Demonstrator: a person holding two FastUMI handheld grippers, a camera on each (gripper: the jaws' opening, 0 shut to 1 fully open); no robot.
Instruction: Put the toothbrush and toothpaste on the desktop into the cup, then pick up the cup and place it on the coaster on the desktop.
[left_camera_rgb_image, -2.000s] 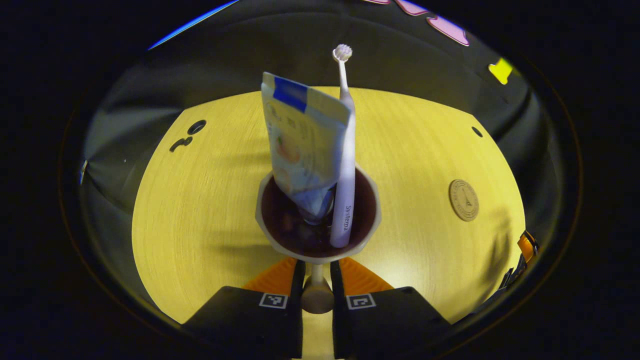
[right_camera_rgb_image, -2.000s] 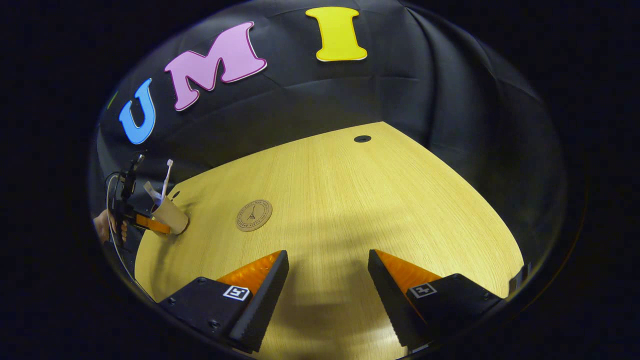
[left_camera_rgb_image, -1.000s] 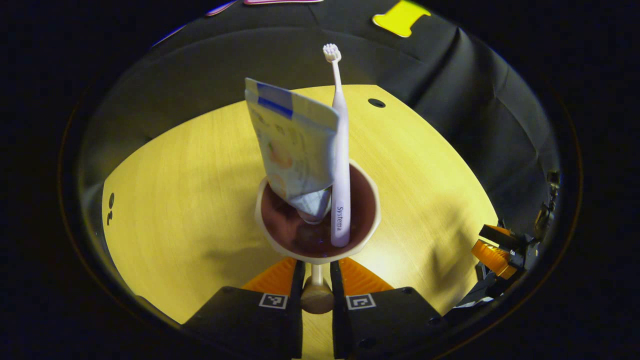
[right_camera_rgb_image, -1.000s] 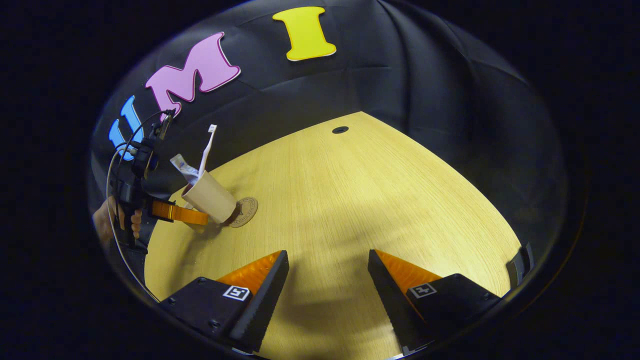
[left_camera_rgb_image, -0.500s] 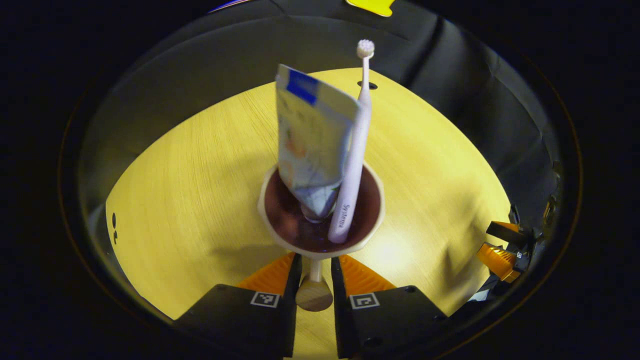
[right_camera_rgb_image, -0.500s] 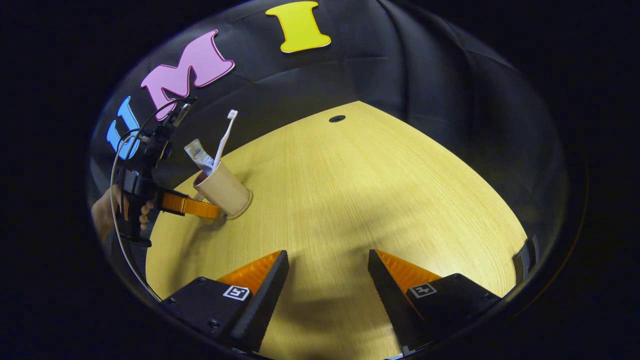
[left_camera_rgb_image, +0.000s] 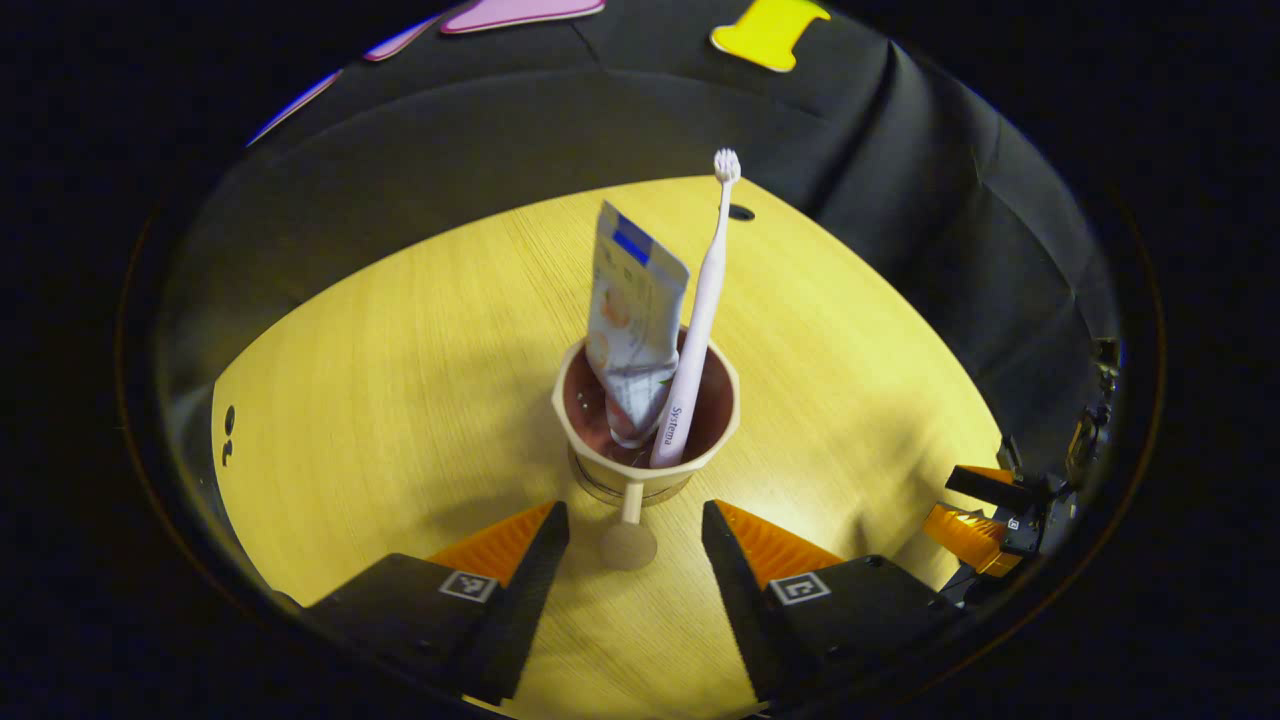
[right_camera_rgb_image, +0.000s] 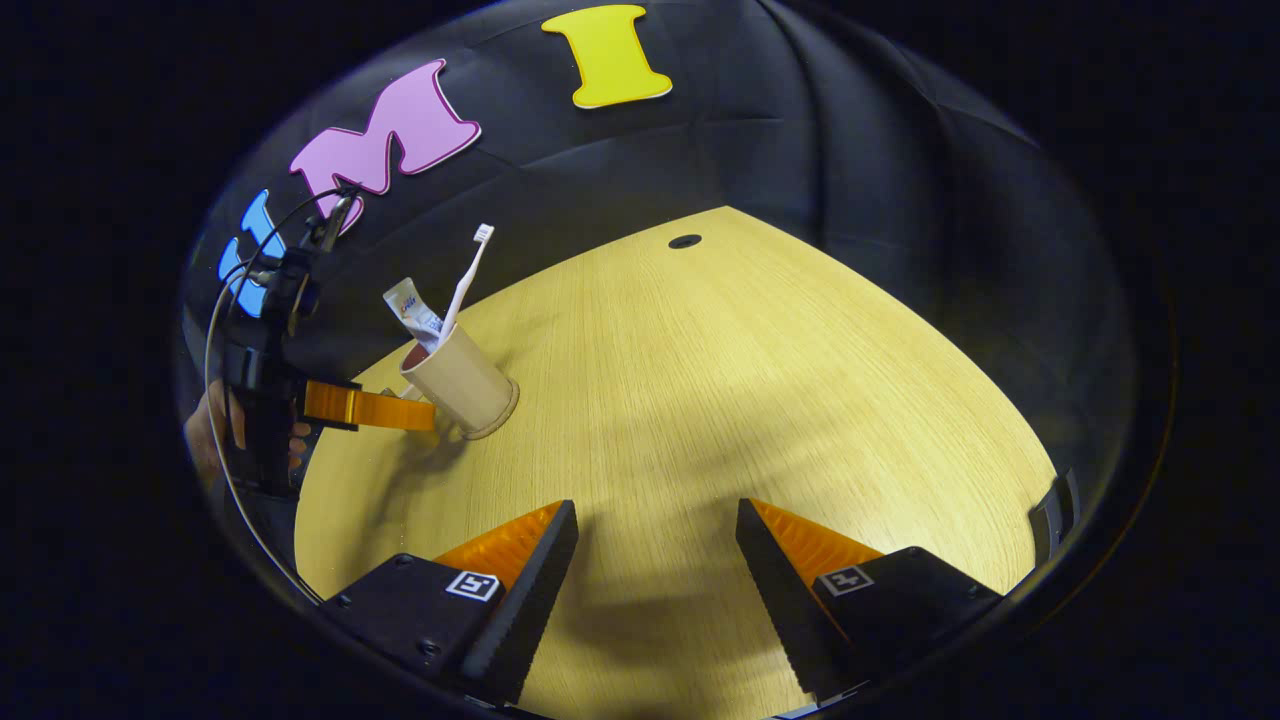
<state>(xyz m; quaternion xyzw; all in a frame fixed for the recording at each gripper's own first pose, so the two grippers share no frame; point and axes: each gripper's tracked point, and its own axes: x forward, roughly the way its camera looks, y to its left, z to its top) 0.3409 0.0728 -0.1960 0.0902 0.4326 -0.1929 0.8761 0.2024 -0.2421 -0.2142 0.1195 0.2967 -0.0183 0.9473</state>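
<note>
Half a second ago my left gripper (left_camera_rgb_image: 634, 520) was clamped on the cup's handle; its jaws now stand spread, one on each side of the handle and clear of it. Worktop (left_camera_rgb_image: 400, 380): pale yellow wood grain, backed by the black cloth wall. Right gripper (right_camera_rgb_image: 655, 535): released, jaws wide apart and holding nothing, hovering over bare worktop well away from the cup; it also appears at the right edge of the left gripper view (left_camera_rgb_image: 985, 510). Cup (left_camera_rgb_image: 645, 420): beige outside, dark red inside, standing upright on the worktop, with a thin rim of the coaster (left_camera_rgb_image: 600, 487) visible beneath its base. In the right gripper view the cup (right_camera_rgb_image: 462, 382) stands just beyond the orange fingers of my left gripper (right_camera_rgb_image: 420, 412). Toothpaste (left_camera_rgb_image: 632, 325): tube standing in the cup, crimped end up. Toothbrush (left_camera_rgb_image: 700, 310): white, leaning against the tube inside the cup, bristles uppermost.
</note>
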